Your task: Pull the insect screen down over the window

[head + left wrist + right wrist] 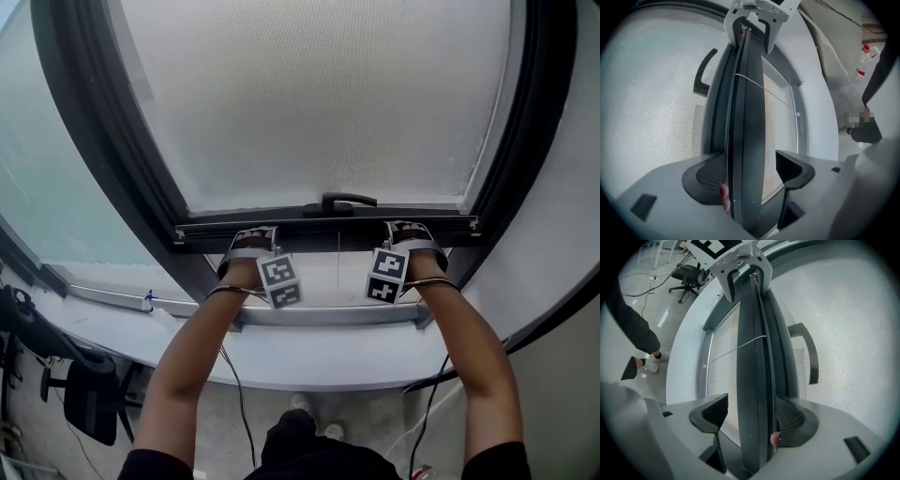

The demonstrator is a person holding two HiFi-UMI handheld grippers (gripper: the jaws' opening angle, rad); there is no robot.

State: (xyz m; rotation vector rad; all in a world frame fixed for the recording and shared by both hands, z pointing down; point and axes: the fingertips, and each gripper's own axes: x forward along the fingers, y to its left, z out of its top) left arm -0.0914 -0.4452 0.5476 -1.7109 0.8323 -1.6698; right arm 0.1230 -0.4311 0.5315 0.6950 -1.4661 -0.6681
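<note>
Left tongs (pixel 253 234) and right tongs (pixel 405 231) straddle the insect screen's (pixel 319 103) bottom bar (pixel 328 227). Each stands wide, with one pad touching the bar and the other clear. The bar runs level and crosswise above the sill (pixel 328 316), equally near both hands, so the pull is straight down.

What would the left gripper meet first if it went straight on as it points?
The insect screen's dark bottom bar, already between the left gripper's open jaws; how far in it can still go is unclear.
</note>
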